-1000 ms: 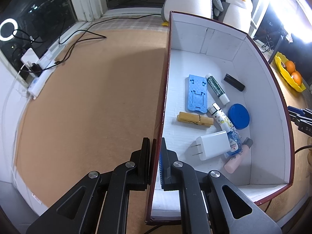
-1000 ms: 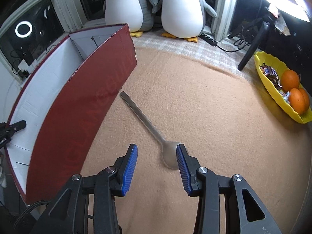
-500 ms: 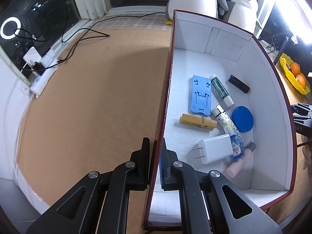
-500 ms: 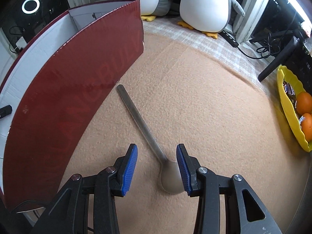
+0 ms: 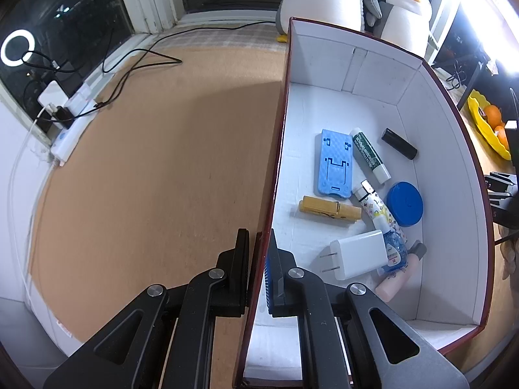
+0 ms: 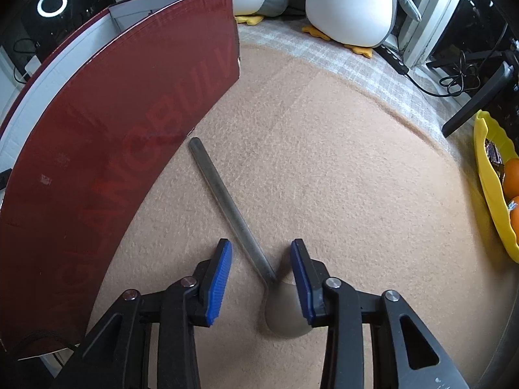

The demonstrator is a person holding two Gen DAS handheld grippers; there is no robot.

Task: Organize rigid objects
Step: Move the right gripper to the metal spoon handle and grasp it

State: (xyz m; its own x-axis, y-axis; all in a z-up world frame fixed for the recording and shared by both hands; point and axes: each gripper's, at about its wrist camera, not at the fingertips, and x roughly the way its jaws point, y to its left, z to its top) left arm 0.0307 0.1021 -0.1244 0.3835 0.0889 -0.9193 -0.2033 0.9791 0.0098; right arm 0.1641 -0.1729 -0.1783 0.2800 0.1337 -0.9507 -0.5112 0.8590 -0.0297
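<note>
A metal spoon lies on the tan mat beside the dark red box. My right gripper hangs over the spoon's neck, its jaws closing, with the handle between the blue pads but not pressed. My left gripper is shut on the box's left wall. Inside the white-lined box lie a blue phone stand, a green tube, a black stick, a blue round lid, a wooden clothespin, a white charger and small bottles.
Two plush penguins sit at the back by the window. A yellow fruit tray with oranges stands at the right edge. A black stand leg and cables lie behind it. A power strip with cables lies at the left.
My right gripper has moved down and along the spoon, from the bowl toward the neck, and its jaws have narrowed. The left gripper keeps its hold on the box wall.
</note>
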